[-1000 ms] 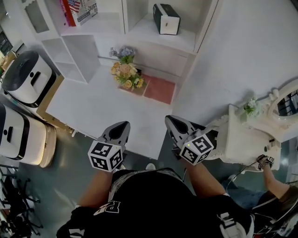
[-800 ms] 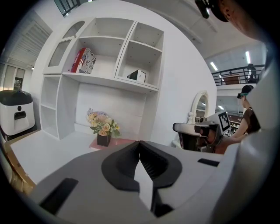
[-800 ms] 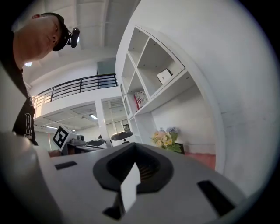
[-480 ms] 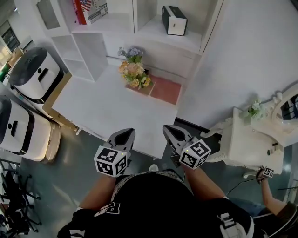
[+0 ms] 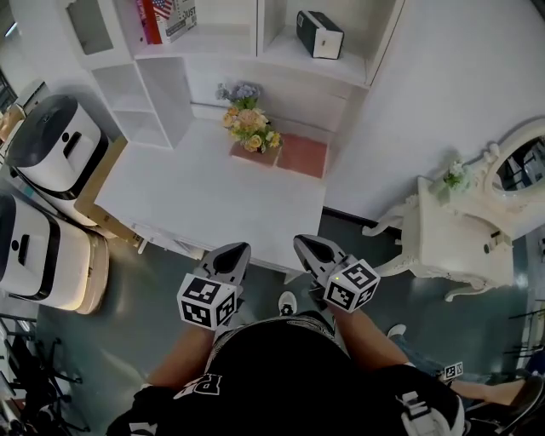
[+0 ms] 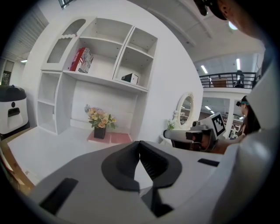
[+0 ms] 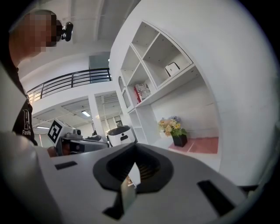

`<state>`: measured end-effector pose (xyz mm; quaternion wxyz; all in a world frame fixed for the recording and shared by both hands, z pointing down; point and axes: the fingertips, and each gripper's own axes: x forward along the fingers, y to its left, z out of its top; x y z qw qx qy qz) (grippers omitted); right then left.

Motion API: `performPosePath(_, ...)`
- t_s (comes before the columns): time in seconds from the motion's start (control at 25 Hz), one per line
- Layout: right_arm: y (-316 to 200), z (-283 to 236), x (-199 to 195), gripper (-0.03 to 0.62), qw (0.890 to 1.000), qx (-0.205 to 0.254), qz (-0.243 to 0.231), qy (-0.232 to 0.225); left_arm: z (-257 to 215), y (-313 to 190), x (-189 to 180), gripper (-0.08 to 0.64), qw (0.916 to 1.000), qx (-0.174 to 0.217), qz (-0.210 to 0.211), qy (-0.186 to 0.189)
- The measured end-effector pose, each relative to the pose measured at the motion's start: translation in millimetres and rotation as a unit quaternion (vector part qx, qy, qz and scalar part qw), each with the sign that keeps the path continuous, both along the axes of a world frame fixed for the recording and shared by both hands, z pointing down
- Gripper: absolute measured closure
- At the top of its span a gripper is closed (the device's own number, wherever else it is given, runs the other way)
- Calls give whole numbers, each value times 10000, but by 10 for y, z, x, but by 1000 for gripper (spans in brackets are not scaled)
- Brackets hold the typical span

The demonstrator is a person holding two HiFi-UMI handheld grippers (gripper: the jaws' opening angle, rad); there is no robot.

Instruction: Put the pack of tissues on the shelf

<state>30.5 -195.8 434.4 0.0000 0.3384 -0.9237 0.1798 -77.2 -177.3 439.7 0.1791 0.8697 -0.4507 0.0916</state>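
Observation:
The pack of tissues (image 5: 320, 34), a white block with a black end, lies in the right-hand compartment of the white shelf (image 5: 255, 51) above the desk. It also shows small in the left gripper view (image 6: 130, 78) and in the right gripper view (image 7: 172, 68). My left gripper (image 5: 234, 251) and right gripper (image 5: 305, 244) hang side by side in front of my body, just off the desk's front edge and far from the shelf. Both are shut with nothing between their jaws, as seen for the left gripper (image 6: 140, 142) and the right gripper (image 7: 134, 146) in their own views.
A white desk (image 5: 196, 196) carries a flower pot (image 5: 249, 132) and a pink mat (image 5: 302, 156). A red-and-white box (image 5: 166, 17) stands in the left shelf compartment. Two white appliances (image 5: 55, 145) sit at the left, an ornate white vanity (image 5: 451, 238) at the right. Another person's leg (image 5: 502, 392) is at the lower right.
The view has drawn back from the desk. Both grippers have come from over the desk's front edge to just off it, still shut and empty.

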Motion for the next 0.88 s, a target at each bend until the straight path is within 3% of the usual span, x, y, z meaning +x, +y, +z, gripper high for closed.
performPosePath(0.4,714,-1,-333,584,9989,27,428,165,48,551,-318,546,9988,-28,456,150)
performPosePath(0.88,987,-21,-53,585,9979,93,605,199,38,791,-12,546,9974,14,717,75)
